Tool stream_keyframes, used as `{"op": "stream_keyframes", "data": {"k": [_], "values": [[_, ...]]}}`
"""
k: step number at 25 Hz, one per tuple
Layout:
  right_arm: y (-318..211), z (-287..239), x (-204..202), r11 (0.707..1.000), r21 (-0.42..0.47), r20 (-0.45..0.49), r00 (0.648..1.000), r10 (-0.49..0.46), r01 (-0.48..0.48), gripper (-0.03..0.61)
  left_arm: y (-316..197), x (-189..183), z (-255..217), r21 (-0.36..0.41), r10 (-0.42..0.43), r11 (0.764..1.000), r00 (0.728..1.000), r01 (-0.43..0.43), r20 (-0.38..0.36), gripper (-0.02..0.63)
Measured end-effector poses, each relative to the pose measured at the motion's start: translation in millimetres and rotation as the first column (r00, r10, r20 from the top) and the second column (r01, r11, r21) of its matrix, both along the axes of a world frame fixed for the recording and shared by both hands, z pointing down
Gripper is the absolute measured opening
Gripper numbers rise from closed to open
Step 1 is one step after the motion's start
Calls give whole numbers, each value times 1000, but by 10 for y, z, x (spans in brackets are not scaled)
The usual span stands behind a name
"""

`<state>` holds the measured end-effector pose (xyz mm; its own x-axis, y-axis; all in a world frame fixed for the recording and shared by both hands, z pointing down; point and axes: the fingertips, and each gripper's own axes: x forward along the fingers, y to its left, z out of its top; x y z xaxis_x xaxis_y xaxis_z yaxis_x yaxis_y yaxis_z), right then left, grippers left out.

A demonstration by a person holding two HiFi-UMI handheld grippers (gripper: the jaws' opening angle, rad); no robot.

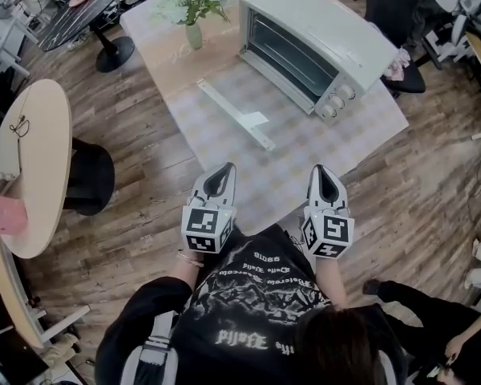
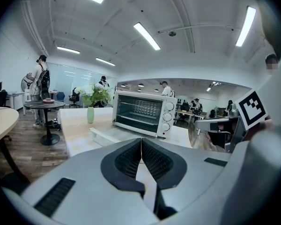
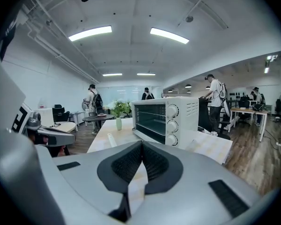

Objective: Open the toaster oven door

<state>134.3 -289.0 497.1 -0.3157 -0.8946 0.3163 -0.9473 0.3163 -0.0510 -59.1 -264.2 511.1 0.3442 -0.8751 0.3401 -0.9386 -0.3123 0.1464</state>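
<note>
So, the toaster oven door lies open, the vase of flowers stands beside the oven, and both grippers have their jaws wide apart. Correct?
No, the jaws are closed together, empty: the left gripper view shows it for the left gripper, the right gripper view for the right gripper. The rest holds: the toaster oven door lies open and the vase of flowers stands beside the oven.
</note>
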Motion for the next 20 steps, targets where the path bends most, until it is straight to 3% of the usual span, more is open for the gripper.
{"op": "stream_keyframes", "data": {"k": [20], "values": [[155, 42, -178, 997, 6, -71, 995, -74, 75, 8, 84, 86, -35, 2, 50, 999, 999, -50, -9, 20]]}}
